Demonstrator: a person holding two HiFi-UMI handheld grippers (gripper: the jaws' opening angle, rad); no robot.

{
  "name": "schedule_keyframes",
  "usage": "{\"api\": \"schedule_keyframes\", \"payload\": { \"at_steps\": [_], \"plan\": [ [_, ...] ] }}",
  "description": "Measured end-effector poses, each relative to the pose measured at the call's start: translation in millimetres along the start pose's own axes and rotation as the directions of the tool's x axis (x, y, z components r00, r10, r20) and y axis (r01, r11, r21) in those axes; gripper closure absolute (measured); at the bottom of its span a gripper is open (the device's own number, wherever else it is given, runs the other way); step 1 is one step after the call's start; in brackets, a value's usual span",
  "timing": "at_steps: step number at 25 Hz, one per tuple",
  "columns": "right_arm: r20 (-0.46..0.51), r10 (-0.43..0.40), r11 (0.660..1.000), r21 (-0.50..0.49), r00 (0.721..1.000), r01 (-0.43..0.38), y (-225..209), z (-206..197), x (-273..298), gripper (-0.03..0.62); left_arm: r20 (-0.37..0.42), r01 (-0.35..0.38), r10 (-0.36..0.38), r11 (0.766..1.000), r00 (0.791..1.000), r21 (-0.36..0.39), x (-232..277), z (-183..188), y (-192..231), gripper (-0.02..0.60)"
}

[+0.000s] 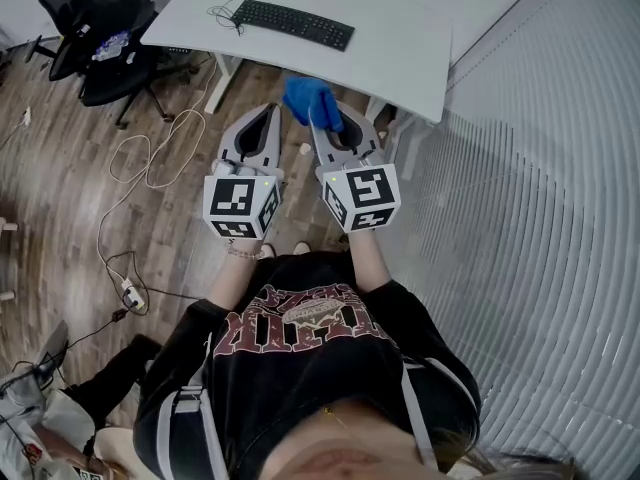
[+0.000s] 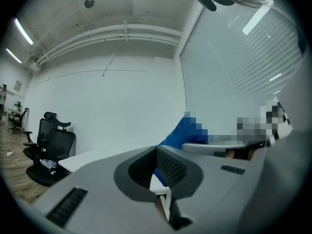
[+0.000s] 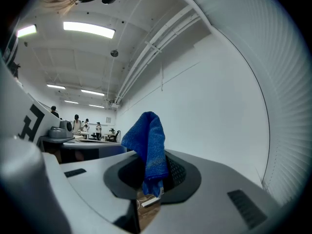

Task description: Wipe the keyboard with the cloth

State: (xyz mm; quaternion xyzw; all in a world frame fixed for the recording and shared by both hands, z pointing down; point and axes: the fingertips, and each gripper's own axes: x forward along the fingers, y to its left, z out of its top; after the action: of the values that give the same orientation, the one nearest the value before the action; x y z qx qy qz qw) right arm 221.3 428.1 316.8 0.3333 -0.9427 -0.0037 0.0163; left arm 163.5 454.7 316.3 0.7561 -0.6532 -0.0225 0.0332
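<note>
Item 1: keyboard [image 1: 295, 23], black, lying flat near the far edge of the white worktop [image 1: 400, 48], upper centre of the head view; a thin dark cable [image 1: 226, 11] is looped just off its left end. Neither tool touches it.

Item 2: cloth [image 1: 312, 101], blue, bunched, held up in the air short of the worktop's near edge. In the right gripper view it stands up between the jaws and droops over them [image 3: 148, 145].

Item 3: right hand-held gripper [image 1: 328, 128], jaws clamped on the cloth [image 3: 151, 168], centre of the frame.

Item 4: left hand-held gripper [image 1: 262, 118], just beside the right one, jaw tips met with nothing between them [image 2: 157, 152]. The cloth shows blue behind its tips [image 2: 173, 139].

Item 5: office chair [image 1: 100, 38], black, upper left, on the wood floor [image 1: 60, 168].

Item 6: pale cord [image 1: 150, 158] trailing in loops across the floor, left of centre.

Item 7: white slatted blinds [image 1: 540, 218], filling the right side.
</note>
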Motion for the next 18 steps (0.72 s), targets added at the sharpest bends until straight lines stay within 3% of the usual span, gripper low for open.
{"api": "schedule_keyframes", "payload": {
  "at_steps": [9,18],
  "plan": [
    [-0.005,0.030,0.999,0.018,1.000,-0.030,-15,-8,14,0.530,-0.023,-0.023,0.023,1.000,0.999,-0.007,19,-13,4,0.549],
    [-0.002,0.018,1.000,0.019,1.000,-0.018,-38,-15,71,0.530,-0.022,-0.011,0.011,1.000,1.000,-0.008,70,-18,47,0.548]
  ]
}}
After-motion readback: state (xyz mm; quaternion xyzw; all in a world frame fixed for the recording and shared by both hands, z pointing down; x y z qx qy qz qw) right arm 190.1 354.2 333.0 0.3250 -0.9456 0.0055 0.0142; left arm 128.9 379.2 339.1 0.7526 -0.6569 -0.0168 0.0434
